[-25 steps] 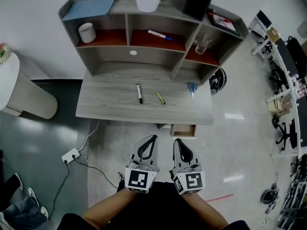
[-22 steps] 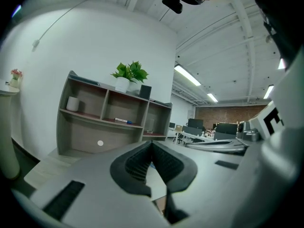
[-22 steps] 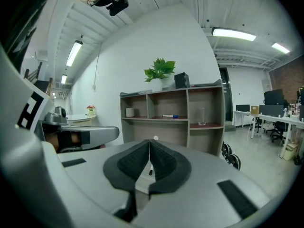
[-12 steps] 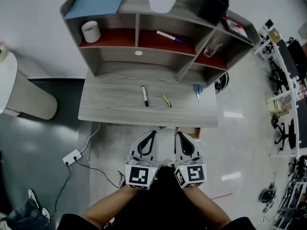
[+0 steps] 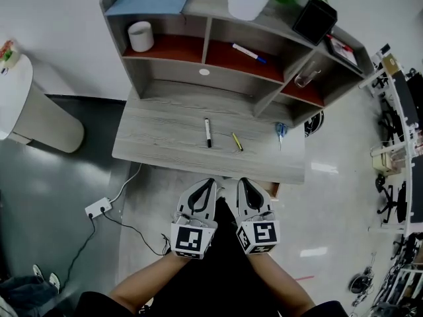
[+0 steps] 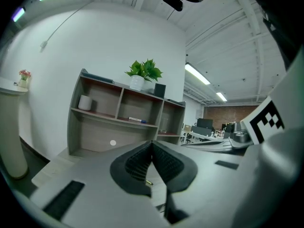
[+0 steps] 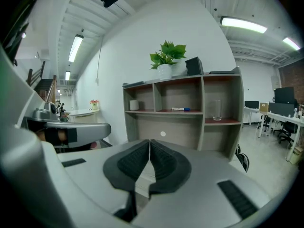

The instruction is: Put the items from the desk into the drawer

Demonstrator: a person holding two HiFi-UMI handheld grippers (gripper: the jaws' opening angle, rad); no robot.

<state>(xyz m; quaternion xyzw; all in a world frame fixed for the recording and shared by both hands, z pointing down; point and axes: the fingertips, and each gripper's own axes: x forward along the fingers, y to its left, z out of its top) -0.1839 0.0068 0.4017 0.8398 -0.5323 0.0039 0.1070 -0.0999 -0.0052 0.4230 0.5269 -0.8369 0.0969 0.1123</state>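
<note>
My left gripper [image 5: 209, 183] and right gripper [image 5: 242, 182], with ribbed black pads, are both pinched shut and empty, nearer the woodgrain desk's [image 5: 155, 140] front edge than before. Slim black marker [image 5: 207, 132] and yellow pen [image 5: 236, 141] lie mid-tabletop, scissors [image 5: 281, 133] by the right edge.

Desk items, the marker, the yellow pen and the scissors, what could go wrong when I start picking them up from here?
The black marker and yellow pen lie flat and are thin, so a gripper could roll them away. The scissors sit near the right end of the desk and might be nudged off. Both the left gripper and right gripper are shut; open them first.
</note>
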